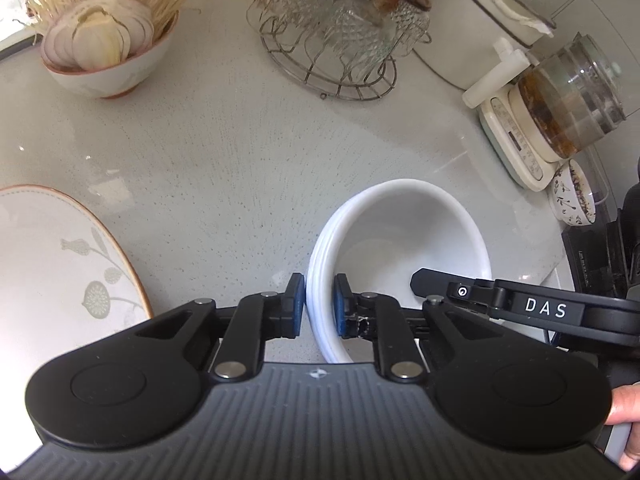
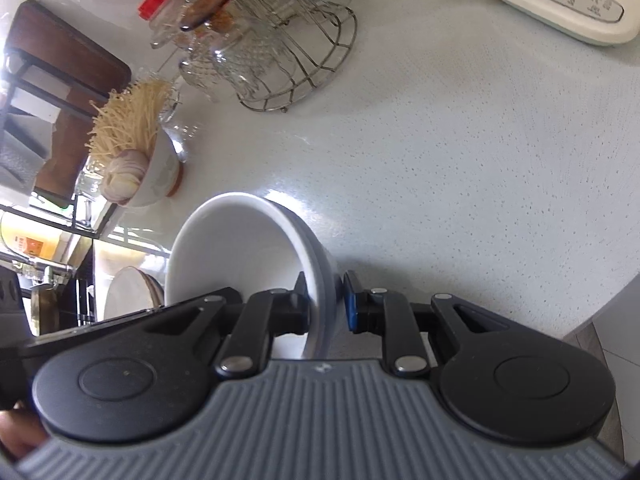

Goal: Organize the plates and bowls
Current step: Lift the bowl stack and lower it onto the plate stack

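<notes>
The patterned plate (image 1: 60,264) runs off the left edge, and the glass kettle (image 1: 576,100) is blurred.

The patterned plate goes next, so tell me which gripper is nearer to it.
Left. The left gripper grips the rim of the white bowls on the side facing the patterned plate. The right gripper grips the opposite rim, farther away.

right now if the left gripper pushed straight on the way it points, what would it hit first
The left gripper is already clamped on the rim of the white bowls, so it would shove them on. Beyond them, likely bare counter; the wire rack is farther off, though depth is unclear.
</notes>
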Motion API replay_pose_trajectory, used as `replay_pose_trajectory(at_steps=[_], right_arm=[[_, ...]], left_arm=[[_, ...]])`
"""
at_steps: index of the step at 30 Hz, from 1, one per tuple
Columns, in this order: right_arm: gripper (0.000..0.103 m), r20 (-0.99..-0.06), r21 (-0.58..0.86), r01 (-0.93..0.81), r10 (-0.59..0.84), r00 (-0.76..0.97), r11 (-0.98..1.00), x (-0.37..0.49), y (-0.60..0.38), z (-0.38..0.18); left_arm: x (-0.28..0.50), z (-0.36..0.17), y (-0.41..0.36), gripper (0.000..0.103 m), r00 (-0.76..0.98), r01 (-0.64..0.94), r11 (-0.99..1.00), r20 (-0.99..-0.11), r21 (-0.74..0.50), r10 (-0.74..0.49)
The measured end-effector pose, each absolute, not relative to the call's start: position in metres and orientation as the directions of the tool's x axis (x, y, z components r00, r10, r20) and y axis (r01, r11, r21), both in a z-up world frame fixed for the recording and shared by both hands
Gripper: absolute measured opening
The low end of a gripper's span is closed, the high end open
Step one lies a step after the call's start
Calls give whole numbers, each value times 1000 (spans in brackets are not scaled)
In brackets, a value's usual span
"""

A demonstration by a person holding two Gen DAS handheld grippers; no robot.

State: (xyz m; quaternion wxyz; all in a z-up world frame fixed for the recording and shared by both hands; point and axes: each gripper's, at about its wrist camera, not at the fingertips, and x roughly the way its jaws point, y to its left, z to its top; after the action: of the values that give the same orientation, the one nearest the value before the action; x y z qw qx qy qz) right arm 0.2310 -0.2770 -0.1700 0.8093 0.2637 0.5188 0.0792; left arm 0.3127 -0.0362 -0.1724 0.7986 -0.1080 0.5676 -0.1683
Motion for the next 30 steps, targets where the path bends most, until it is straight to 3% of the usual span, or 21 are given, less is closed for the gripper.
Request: replay_pose_trajectory(at_steps=[30], right_arm=[[20,-751,492,102,362,552,865,179,-176,-115]], left_arm=[[271,-112,73,18,356,206,902,-829,-380,-431]])
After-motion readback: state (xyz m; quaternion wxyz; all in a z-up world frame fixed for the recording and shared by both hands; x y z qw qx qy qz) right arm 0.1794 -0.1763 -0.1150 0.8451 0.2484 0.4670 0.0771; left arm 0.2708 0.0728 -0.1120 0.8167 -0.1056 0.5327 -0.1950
